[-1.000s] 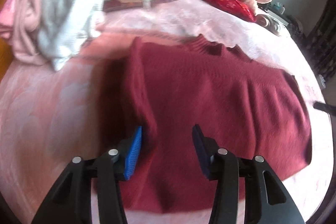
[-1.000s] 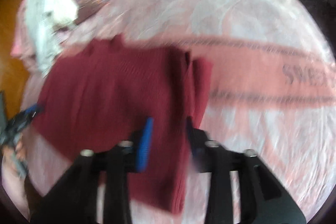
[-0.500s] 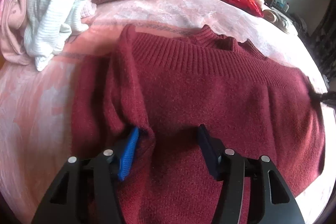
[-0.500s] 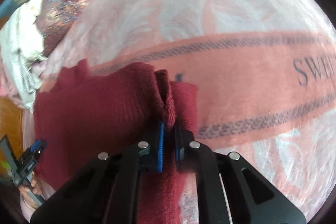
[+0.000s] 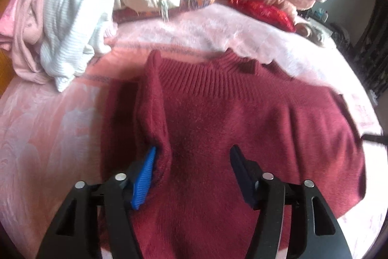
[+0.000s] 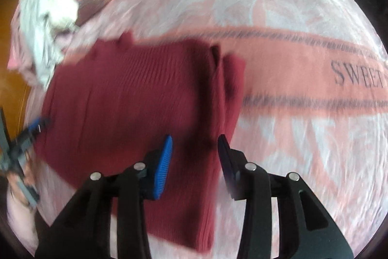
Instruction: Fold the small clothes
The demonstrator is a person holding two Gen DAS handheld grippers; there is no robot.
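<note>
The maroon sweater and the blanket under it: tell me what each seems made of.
Maroon sweater: a soft knit, probably wool or acrylic; ribbed collar, fuzzy surface. Blanket: looks like plush fleece, matte, with a pale swirled pattern and a printed pink band; the fibre is not certain.

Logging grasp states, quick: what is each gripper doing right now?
Left gripper: open, fingers over the maroon sweater, gripping nothing.
Right gripper: open, above the sweater's folded edge, holding nothing.

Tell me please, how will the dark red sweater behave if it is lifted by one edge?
The dark red sweater will probably sag and drape, not hold its shape: its side fold already slumps in soft ridges. The thick ribbed knit suggests some weight for its size. On the fuzzy pink blanket it will likely cling and drag rather than slide.
</note>
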